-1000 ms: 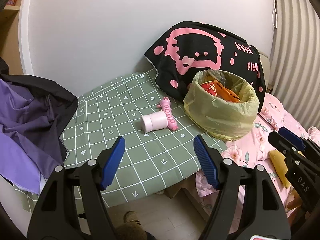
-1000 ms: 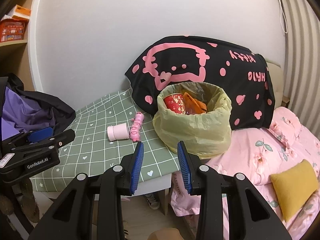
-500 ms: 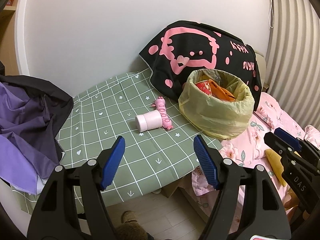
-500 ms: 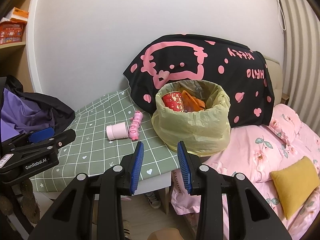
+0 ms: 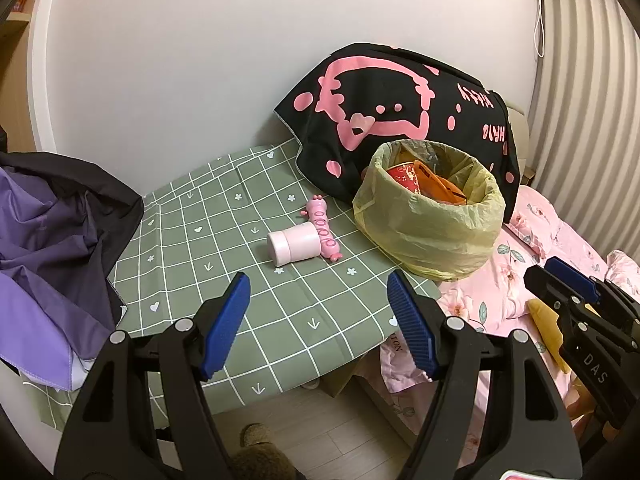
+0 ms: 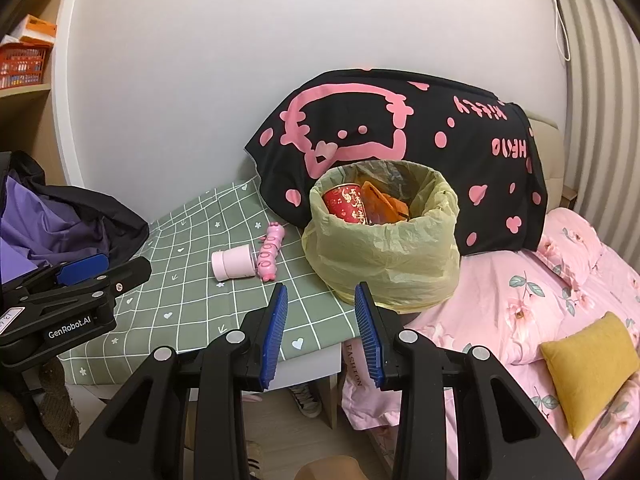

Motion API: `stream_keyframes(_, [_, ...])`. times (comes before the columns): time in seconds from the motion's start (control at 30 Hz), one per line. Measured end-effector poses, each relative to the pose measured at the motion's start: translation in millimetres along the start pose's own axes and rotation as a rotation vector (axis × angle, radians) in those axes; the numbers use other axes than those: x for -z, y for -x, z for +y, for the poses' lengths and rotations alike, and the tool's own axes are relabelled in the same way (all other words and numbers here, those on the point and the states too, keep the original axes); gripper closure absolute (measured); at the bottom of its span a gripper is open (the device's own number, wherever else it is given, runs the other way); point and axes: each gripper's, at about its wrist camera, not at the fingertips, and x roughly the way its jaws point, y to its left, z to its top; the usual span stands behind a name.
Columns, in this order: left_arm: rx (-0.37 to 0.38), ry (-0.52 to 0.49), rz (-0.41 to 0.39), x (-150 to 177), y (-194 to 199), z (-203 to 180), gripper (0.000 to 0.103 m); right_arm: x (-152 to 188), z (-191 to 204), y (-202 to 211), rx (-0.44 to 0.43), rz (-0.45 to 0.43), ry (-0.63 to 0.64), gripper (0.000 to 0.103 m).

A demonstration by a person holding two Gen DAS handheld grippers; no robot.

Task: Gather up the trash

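Both grippers are easing closer to the yellow-lined trash bin [image 5: 430,216]: the left gripper [image 5: 318,320] wide and empty, the right gripper [image 6: 320,330] narrower and empty, nearing the pink jar [image 5: 294,242] left of it.

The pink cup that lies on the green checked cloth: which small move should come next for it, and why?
Probably the left gripper should advance toward the pink cup. It is open and empty, and the cup lies on its side ahead of it, touching the pink toy, outside the trash bin. The right gripper, also open, faces the bin instead.
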Motion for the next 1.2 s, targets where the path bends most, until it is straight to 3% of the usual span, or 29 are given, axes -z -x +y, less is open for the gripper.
stream_keyframes(1.2, [0.025, 0.002, 0.003, 2.8, 1.3, -3.2, 0.036, 0.9, -2.1, 1.5, 0.000, 0.000, -0.003, 0.069])
